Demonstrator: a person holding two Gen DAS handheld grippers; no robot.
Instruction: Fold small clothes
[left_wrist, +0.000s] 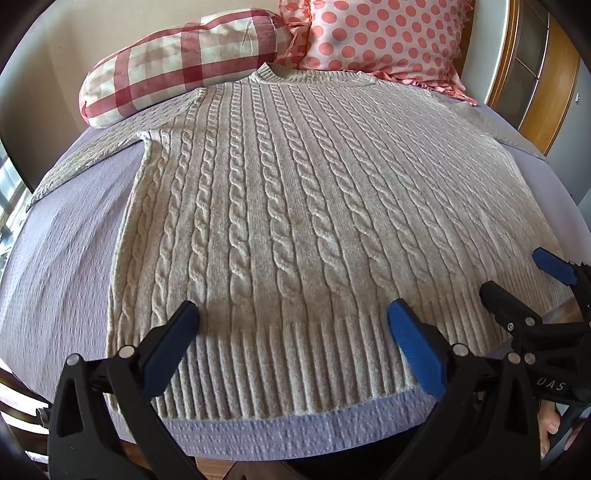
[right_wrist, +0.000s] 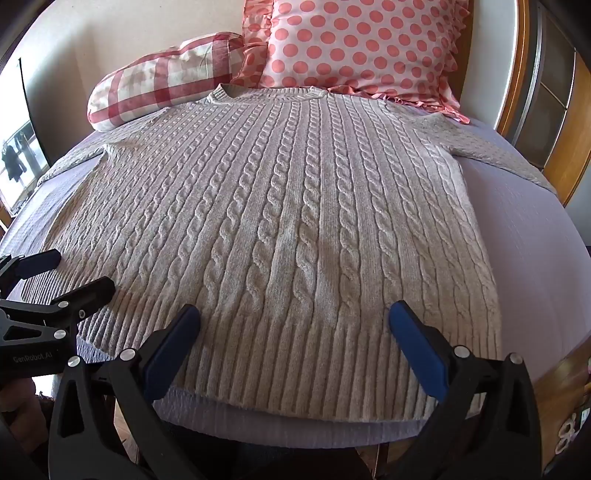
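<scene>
Cream cable-knit wool: a chunky sweater (left_wrist: 280, 206) lies flat and face-up on a lavender textured bedspread (left_wrist: 62, 266), sleeves spread to either side, ribbed hem (left_wrist: 266, 373) nearest the cameras. Above the hem hover the left gripper (left_wrist: 293, 315) and right gripper (right_wrist: 294, 314), both with jaws spread wide and holding nothing. No fold appears begun; a clean first step likely means pinching both knit layers at a side edge evenly. Behind the collar rest a red-checked bolster pillow (left_wrist: 177, 62) and a pink polka-dot ruffled pillow (left_wrist: 384, 33).
</scene>
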